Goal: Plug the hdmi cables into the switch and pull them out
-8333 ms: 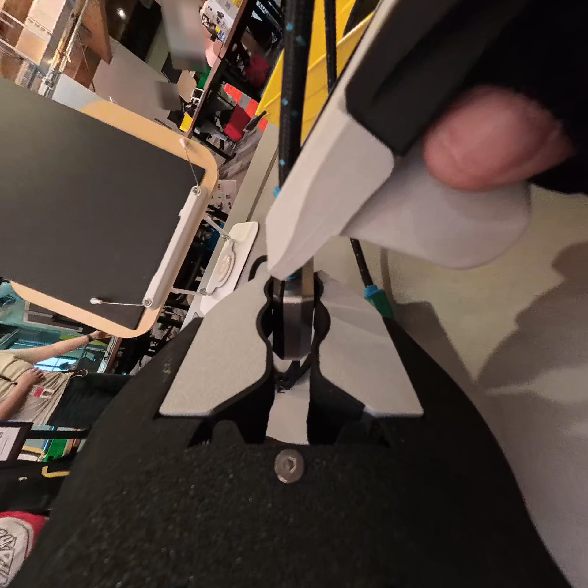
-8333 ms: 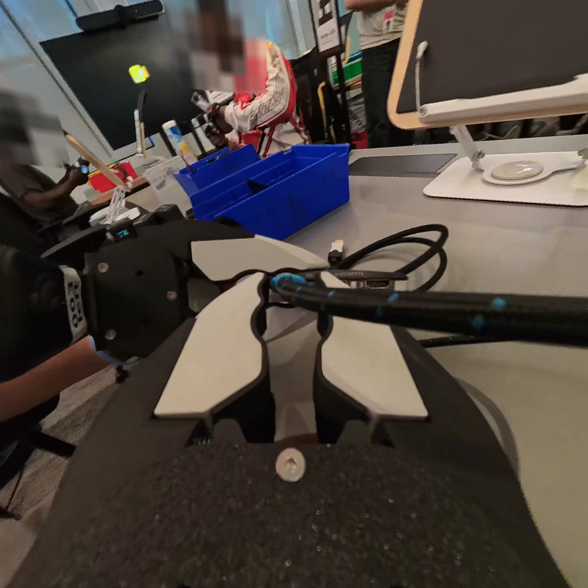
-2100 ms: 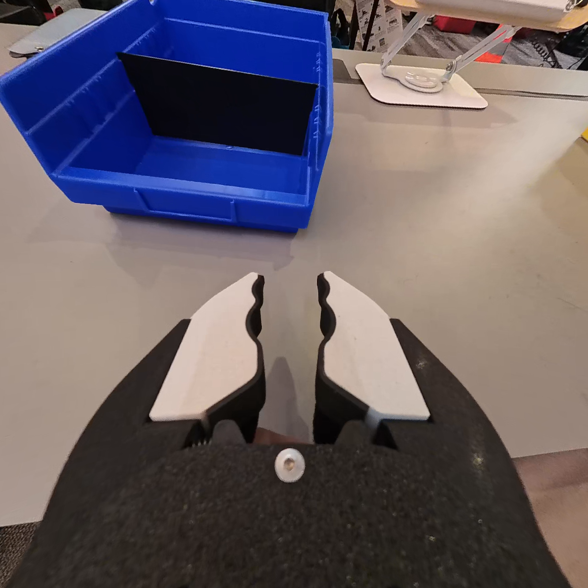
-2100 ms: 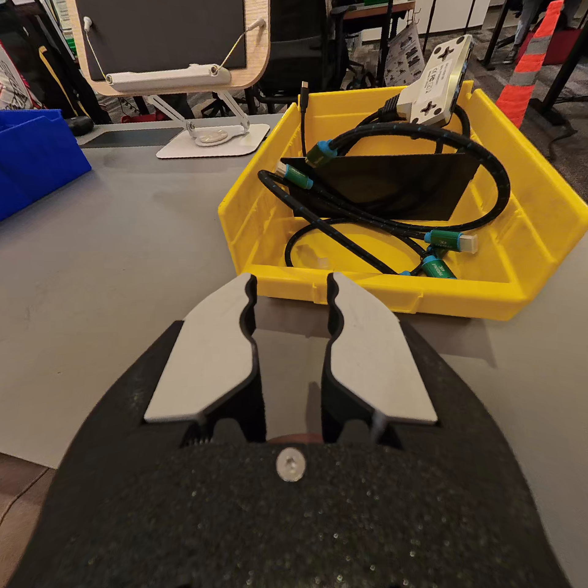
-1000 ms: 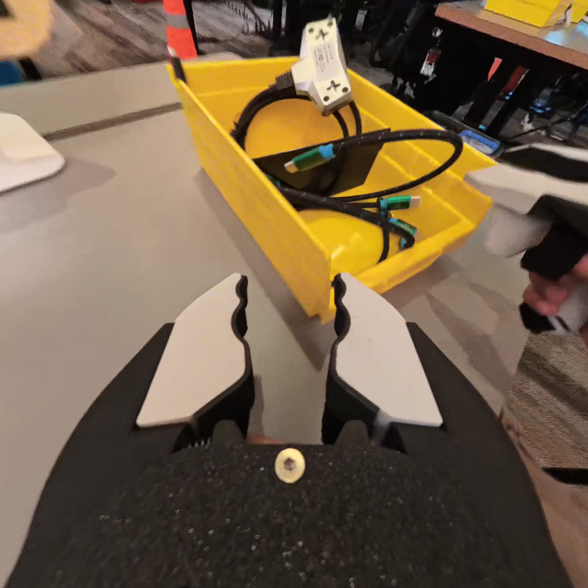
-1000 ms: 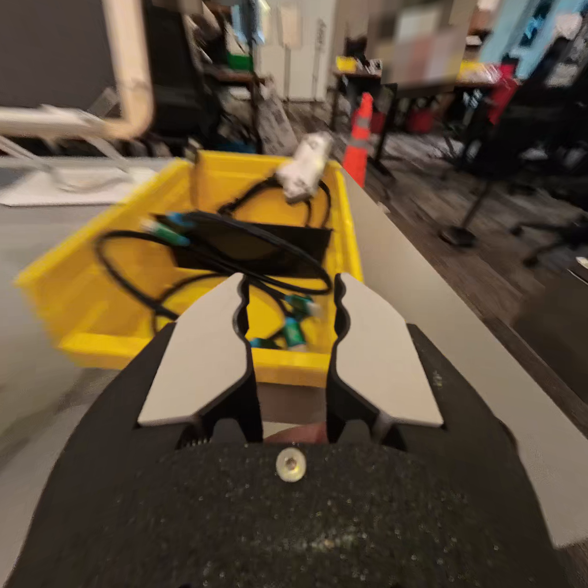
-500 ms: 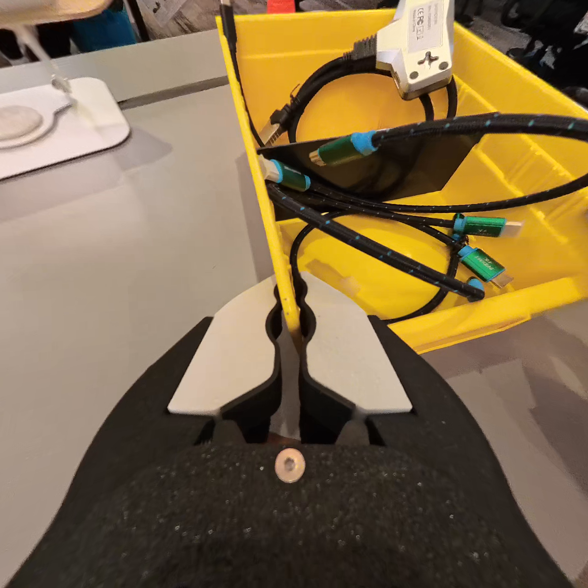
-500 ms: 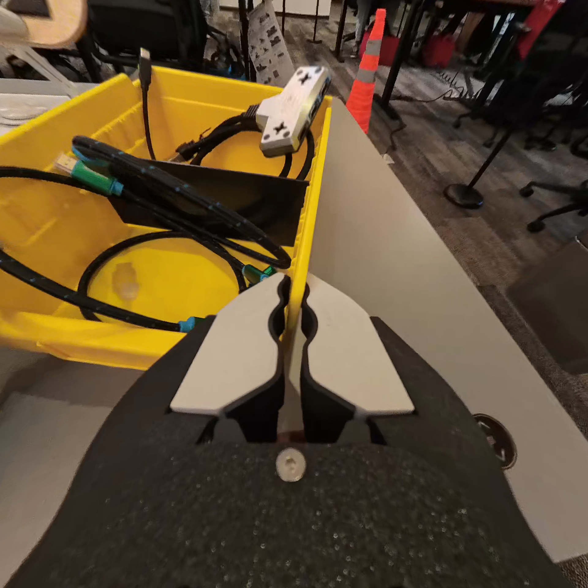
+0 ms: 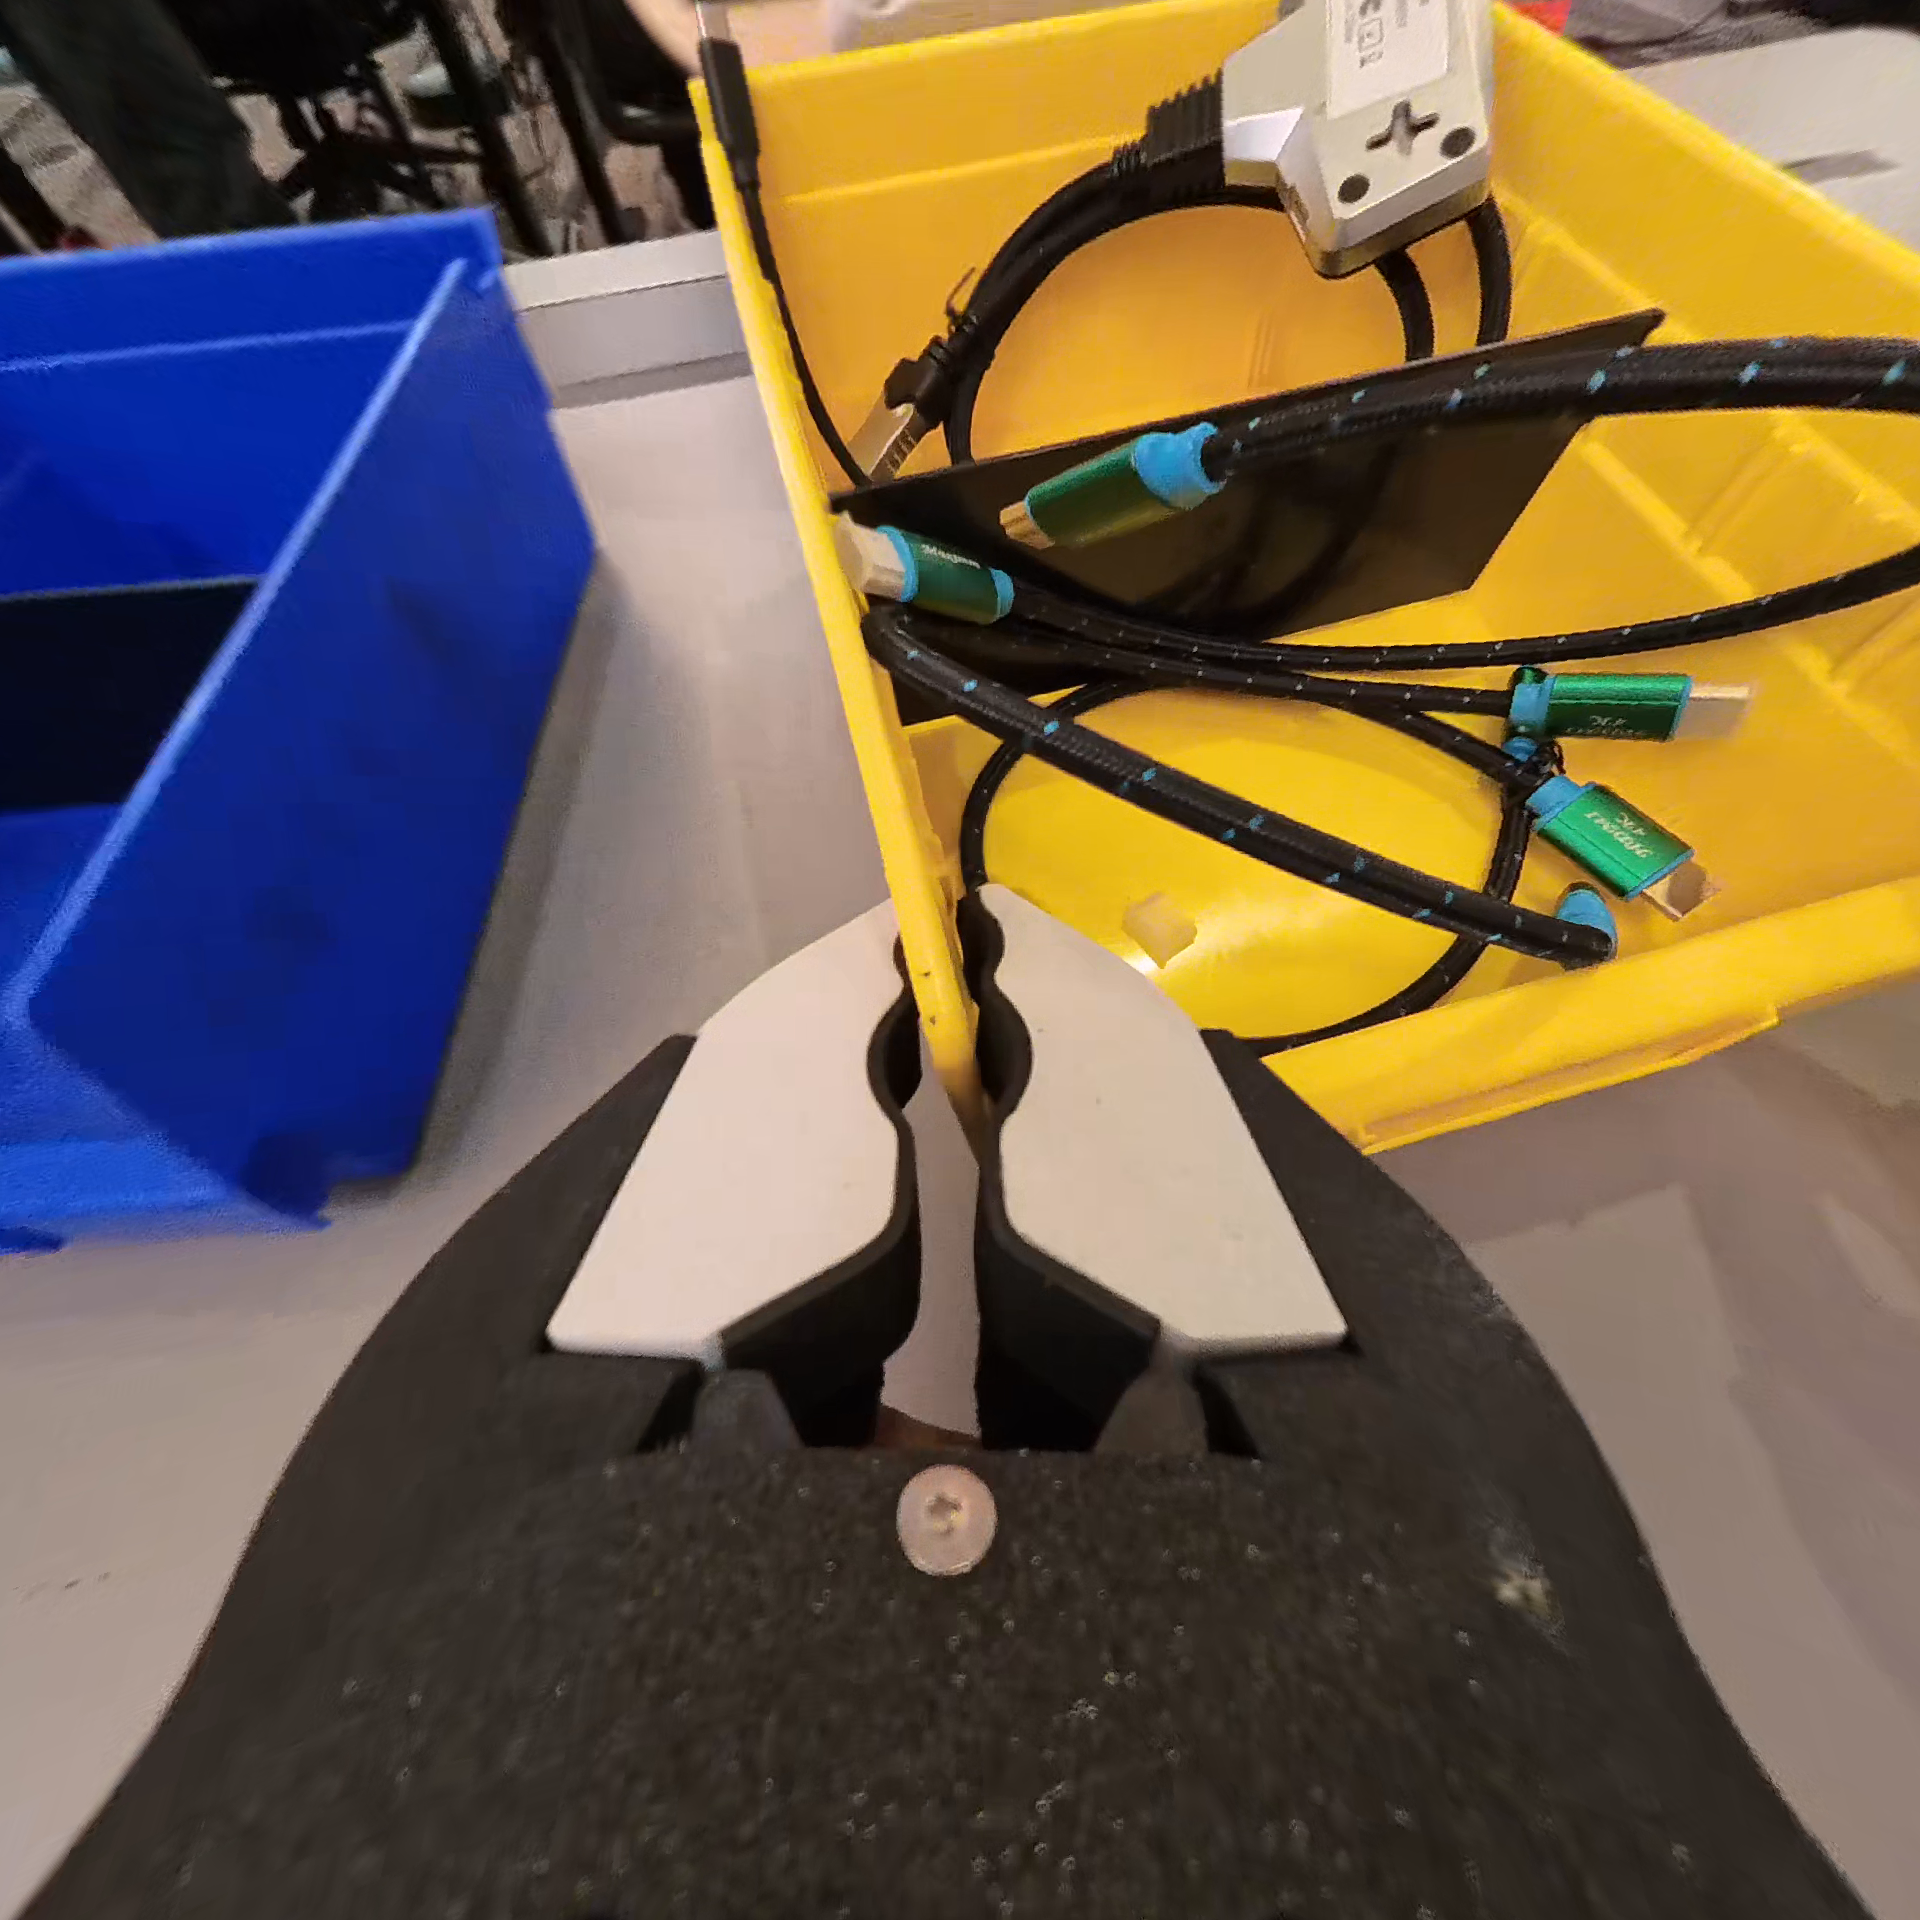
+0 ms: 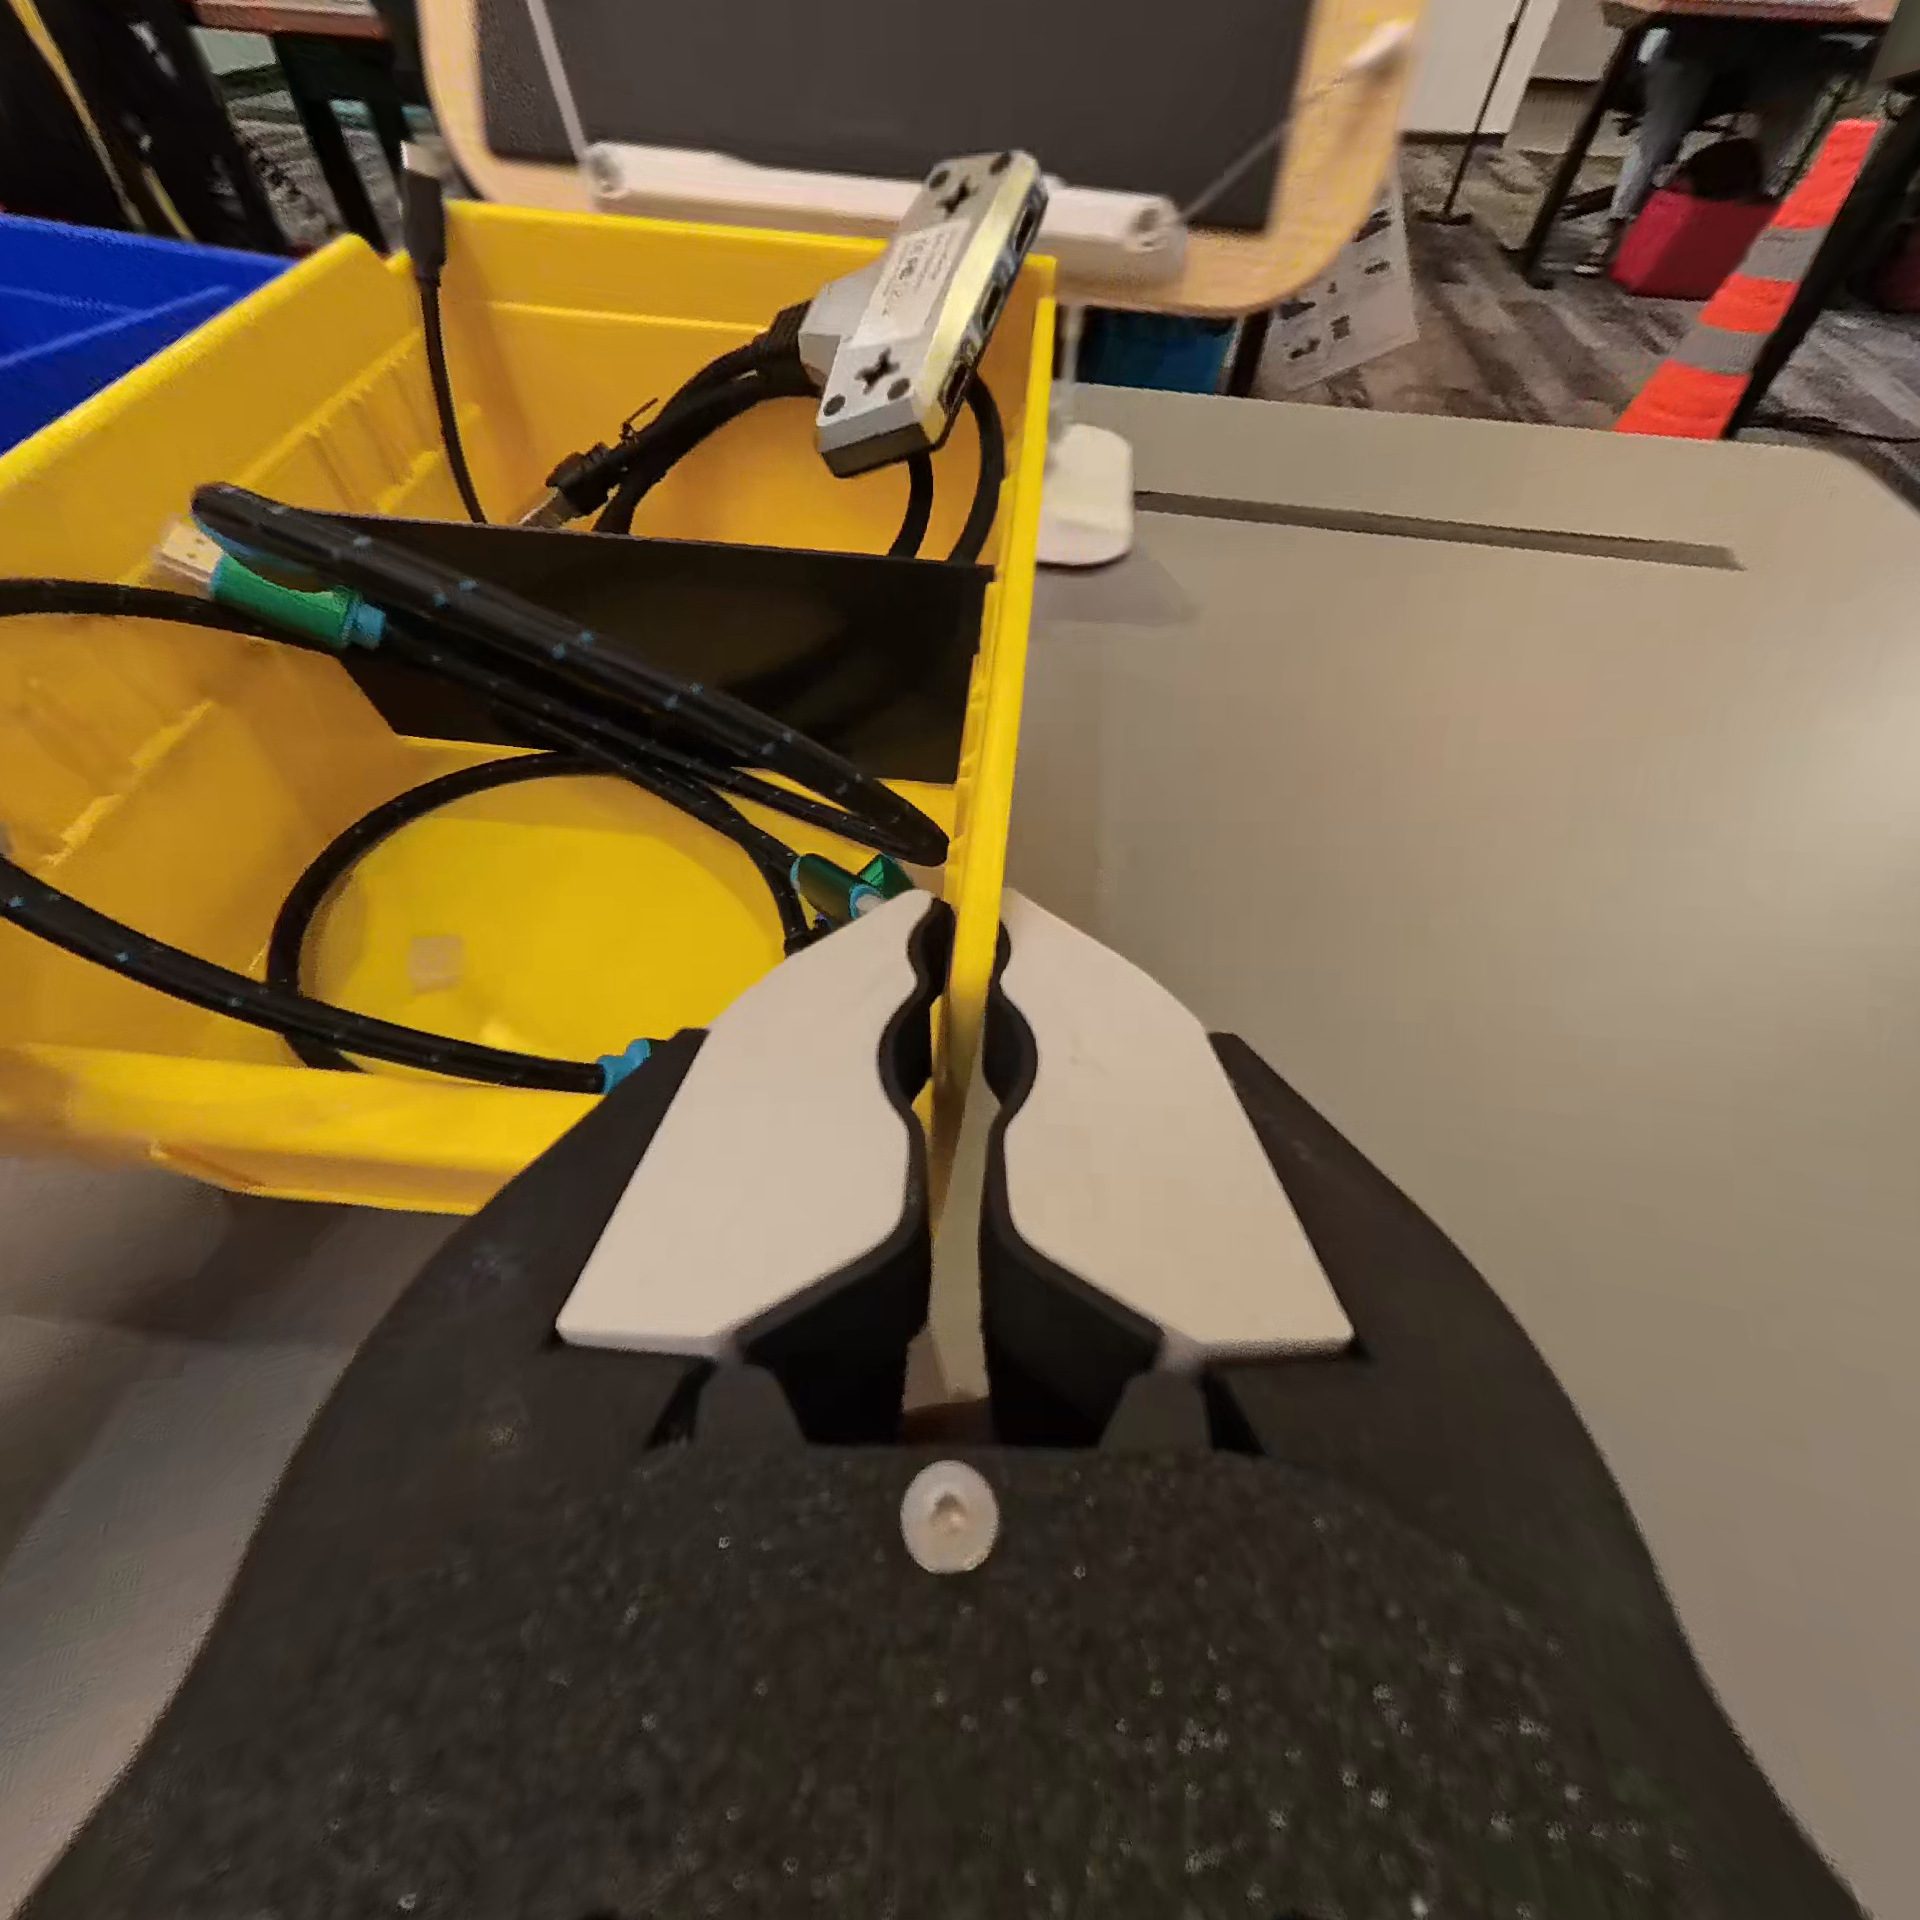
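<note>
grey table (image 10: 1455, 831) holds a blue bin (image 9: 260, 727) beside the yellow bin (image 9: 1558, 1039); both grippers' jaws clamp its side walls.

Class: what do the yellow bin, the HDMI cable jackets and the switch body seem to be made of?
Yellow bin: moulded plastic, probably; glossy thin walls with ribs.
HDMI cables: braided fabric sleeve, black with blue flecks.
Switch: looks like matte silvery metal, perhaps painted plastic.

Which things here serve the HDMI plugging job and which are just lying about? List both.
For the job:
- silver-grey metal switch box, propped on the bin's rim
- black braided HDMI cables with green metal plugs
- yellow plastic bin, side walls clamped by left gripper and right gripper

Lying about:
- blue plastic bin
- orange traffic cone
- black divider panel
</note>
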`<state>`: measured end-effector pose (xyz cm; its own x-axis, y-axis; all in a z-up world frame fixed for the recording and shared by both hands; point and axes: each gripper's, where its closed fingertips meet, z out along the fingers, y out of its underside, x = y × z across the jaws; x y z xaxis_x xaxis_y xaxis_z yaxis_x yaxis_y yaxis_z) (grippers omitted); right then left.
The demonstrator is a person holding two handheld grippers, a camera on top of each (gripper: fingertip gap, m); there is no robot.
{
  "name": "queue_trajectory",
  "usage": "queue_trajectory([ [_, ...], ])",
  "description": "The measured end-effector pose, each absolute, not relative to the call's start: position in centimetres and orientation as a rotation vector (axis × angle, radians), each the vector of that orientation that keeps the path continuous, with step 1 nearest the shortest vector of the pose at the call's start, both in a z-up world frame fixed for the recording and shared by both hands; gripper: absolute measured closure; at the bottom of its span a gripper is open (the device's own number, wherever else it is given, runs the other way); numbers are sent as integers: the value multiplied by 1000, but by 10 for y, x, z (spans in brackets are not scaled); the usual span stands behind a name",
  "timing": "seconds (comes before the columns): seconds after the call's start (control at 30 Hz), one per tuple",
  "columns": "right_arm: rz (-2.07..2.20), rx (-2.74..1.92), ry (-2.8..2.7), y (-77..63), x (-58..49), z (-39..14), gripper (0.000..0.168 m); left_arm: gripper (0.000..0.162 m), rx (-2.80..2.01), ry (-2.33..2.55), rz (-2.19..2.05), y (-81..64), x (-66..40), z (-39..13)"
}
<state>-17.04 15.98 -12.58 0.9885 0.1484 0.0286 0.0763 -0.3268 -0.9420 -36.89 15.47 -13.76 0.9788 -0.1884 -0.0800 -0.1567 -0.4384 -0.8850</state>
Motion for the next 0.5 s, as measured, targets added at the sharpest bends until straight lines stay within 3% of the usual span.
queue_trajectory([
  [0.23,116,-1900,-223,165,-200,-138,164,150,-2102,264,-176,145,-391,-150],
  [0.27,150,-1914,-259,160,-201,-137,163,138,-2105,260,-276,135,-387,-144],
  [0.33,207,-1885,-312,146,-200,-123,144,129,-2047,230,-451,114,-395,-122],
  [0.5,248,-1811,-616,109,-216,-98,147,129,-2013,-43,-160,117,-559,-128],
])
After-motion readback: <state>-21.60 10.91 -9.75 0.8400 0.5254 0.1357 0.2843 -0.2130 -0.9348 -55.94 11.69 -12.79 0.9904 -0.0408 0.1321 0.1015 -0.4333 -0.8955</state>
